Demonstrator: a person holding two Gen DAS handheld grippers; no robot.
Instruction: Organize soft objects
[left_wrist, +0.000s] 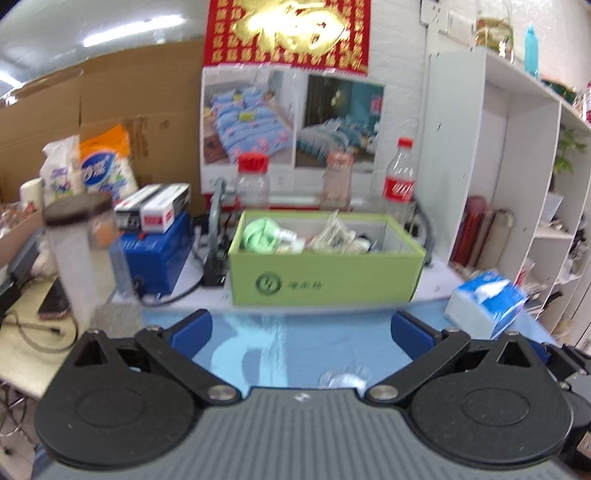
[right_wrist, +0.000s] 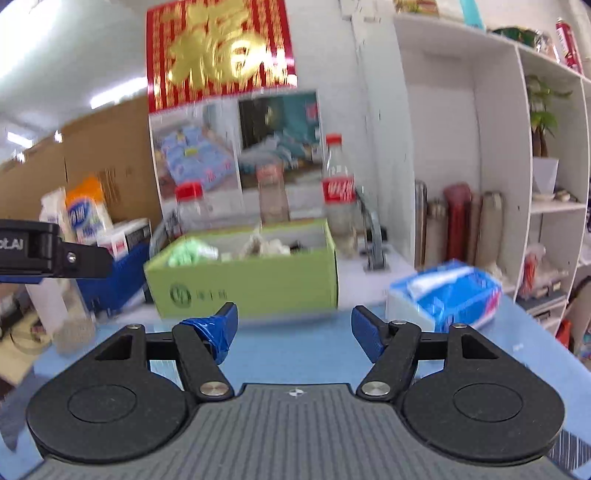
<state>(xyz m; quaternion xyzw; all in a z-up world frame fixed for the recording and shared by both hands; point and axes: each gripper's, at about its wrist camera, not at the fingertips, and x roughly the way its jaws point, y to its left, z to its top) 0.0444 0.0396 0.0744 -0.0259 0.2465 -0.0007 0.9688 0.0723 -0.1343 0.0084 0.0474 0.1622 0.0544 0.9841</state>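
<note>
1. Soft items (left_wrist: 295, 238) fill a green box (left_wrist: 325, 273) at the back edge of the blue table (left_wrist: 280, 347); a pale green piece (left_wrist: 260, 232) lies at its left end, crumpled whitish ones (left_wrist: 334, 236) toward the middle.
2. Box long axis runs left to right along that back edge, its logo side facing the cameras; in the right view the box (right_wrist: 258, 288) sits slightly skewed, its left corner nearer.
3. Left gripper (left_wrist: 303, 326) hangs over the table's near part, its jaws spread to their widest and empty.
4. Right gripper (right_wrist: 293, 325) has jaws about half apart, nothing between them; blue tape wraps its left finger (right_wrist: 216, 336).
5. Tissue pack (left_wrist: 487, 302) lies toward the table's right edge, apart from the box.
6. Three bottles (left_wrist: 400, 177) stand behind the box, against the wall posters.
</note>
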